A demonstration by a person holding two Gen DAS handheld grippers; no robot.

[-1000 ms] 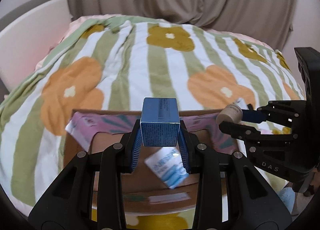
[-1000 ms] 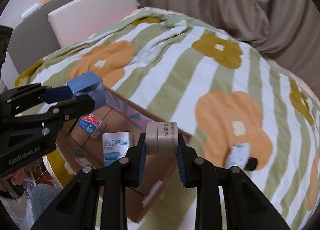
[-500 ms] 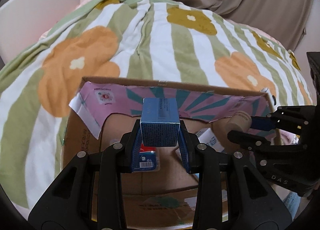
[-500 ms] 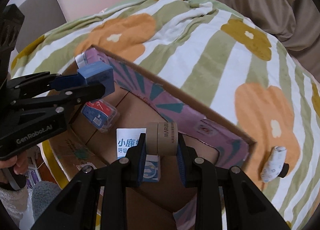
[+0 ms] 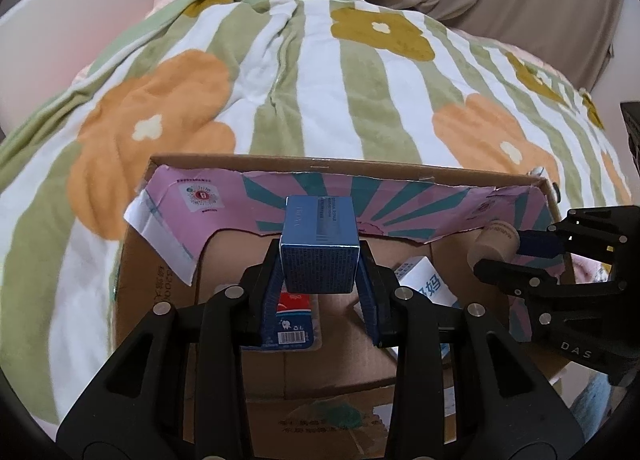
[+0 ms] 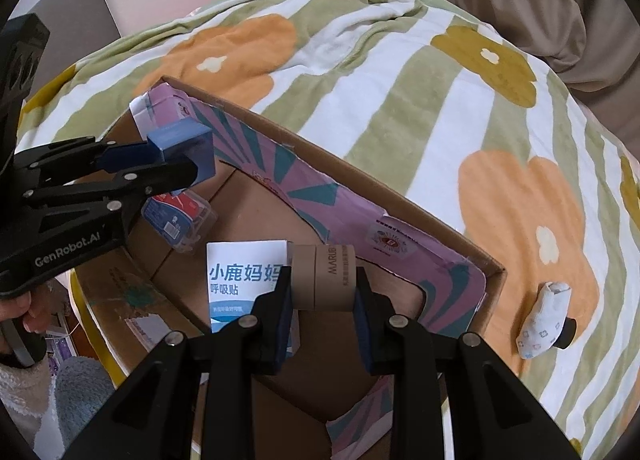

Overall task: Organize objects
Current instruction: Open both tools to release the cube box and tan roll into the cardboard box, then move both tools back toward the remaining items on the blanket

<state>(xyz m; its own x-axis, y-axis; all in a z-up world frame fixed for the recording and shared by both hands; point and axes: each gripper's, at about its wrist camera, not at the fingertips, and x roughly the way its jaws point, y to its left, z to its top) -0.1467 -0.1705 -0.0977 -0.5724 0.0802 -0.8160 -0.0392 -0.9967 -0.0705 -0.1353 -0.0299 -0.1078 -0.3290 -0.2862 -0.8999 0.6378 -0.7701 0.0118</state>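
Left gripper [image 5: 319, 280]: you hold it clamped on a blue box [image 5: 319, 250], which sits between the pads, above the open carton [image 5: 344, 165]. In the right wrist view the same gripper [image 6: 176, 164] enters from the left with the blue box [image 6: 186, 148] over the carton's left end.
Right gripper [image 6: 323, 292]: you hold it closed on a tape roll [image 6: 323, 277], brown, lying on its side between the pads, printed lettering on its rim. In the left wrist view your right gripper [image 5: 508, 252] shows at the right edge with the roll [image 5: 494, 244] over the carton's right end.
Carton: open cardboard box [image 6: 360, 196] resting on the bed, its inner flaps printed pink and teal.
Carton contents: a white-and-blue packet [image 6: 248, 280] with Chinese print lies on the floor of the carton, just behind the roll; a small clear case with a red-and-blue label [image 6: 178, 220] lies below the blue box.
Blanket [image 5: 280, 80]: green and white stripes with orange and mustard flowers, under the carton.
Outside the carton: a small white patterned pouch [image 6: 542, 320] with a dark cap lies on the blanket, just right of the carton's corner.
Your left hand [image 6: 20, 312]: partly visible at the lower left, on the handle.
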